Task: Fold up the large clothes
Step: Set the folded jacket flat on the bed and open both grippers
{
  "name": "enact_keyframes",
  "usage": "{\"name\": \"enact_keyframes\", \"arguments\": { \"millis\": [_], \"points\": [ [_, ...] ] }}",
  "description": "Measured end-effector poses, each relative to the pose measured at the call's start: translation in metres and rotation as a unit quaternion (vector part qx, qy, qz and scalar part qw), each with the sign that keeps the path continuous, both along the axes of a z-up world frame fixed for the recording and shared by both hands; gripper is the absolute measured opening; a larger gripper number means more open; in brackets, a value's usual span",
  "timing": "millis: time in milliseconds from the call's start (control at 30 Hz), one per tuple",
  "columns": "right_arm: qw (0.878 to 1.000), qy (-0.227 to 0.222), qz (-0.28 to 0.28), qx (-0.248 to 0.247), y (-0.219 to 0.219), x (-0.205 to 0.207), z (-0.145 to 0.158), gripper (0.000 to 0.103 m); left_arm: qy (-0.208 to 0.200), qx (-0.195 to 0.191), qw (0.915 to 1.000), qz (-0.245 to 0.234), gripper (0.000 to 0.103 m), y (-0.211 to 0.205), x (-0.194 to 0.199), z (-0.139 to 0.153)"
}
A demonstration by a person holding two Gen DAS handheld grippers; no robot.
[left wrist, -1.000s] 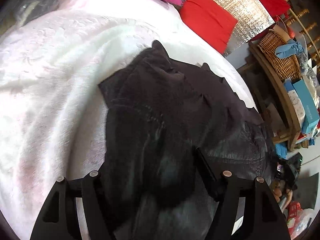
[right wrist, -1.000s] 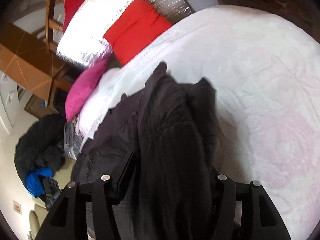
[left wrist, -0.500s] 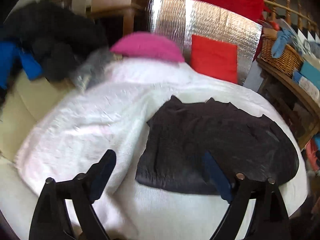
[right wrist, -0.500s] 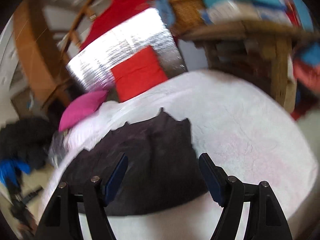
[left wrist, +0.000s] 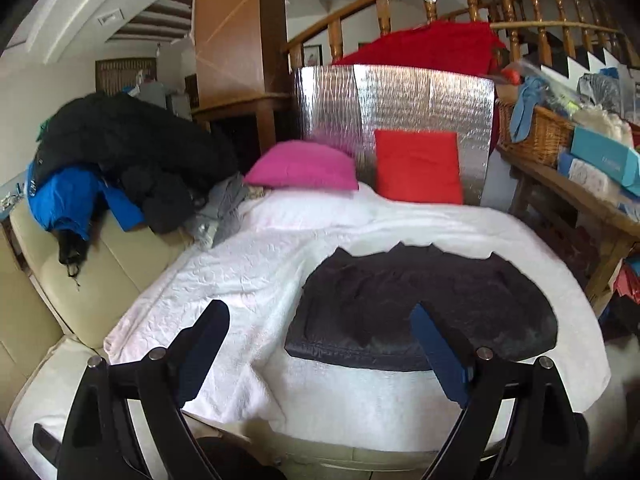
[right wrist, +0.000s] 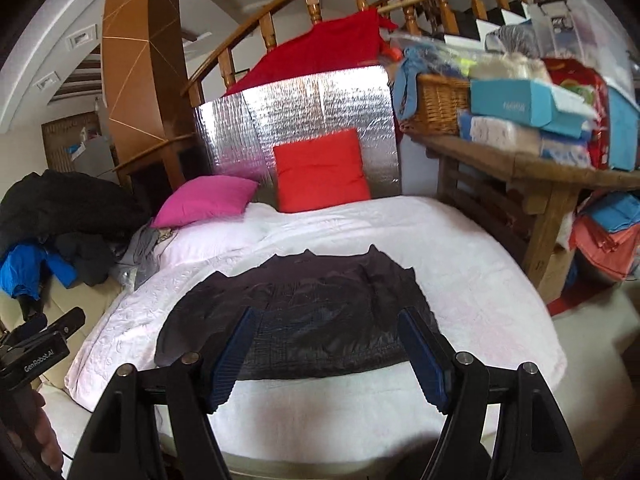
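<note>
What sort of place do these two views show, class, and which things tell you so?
Probably a lived-in home's living room: a cream sofa draped with a white blanket, a wooden staircase banister, and a wicker basket on a cluttered wooden table.

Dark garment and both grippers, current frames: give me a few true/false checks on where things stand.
1. The dark garment lies folded on the white cover. True.
2. The left gripper is shut on the garment. False: its jaws stand open, with nothing between the pads; they have just been opening.
3. The right gripper holds nothing. True: its jaws are open above the garment.
4. The pink cushion lies on top of the garment. False: it sits at the far end of the cover, beside the red cushion.
5. The wicker basket sits on the cover. False: it stands on the wooden table beside it.
</note>
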State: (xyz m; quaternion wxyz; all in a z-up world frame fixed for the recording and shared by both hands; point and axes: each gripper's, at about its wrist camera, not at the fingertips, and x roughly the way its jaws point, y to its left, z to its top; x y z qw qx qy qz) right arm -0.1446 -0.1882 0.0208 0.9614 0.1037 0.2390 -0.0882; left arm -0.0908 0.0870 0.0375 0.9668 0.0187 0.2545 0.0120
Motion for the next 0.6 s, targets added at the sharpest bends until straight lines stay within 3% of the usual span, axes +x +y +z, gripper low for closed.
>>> {"name": "enact_keyframes", "arguments": {
  "millis": [300,433,600],
  "points": [
    [1.0,-0.018,0.0,0.001,0.029,-0.045,0.027,0.077,-0.033,0.0,0.9994,-0.01,0.094,-0.008,-0.046,0.031],
    [1.0,-0.022,0.0,-0.001,0.037,-0.056,0.032,0.077,-0.051,0.009,0.9985,-0.018,0.1,-0.013,-0.061,0.04],
    [1.0,-0.019,0.003,-0.007,0.043,-0.06,0.032,0.077,-0.069,0.017,0.9973,-0.021,0.1,-0.018,-0.072,0.047]
  ]
}}
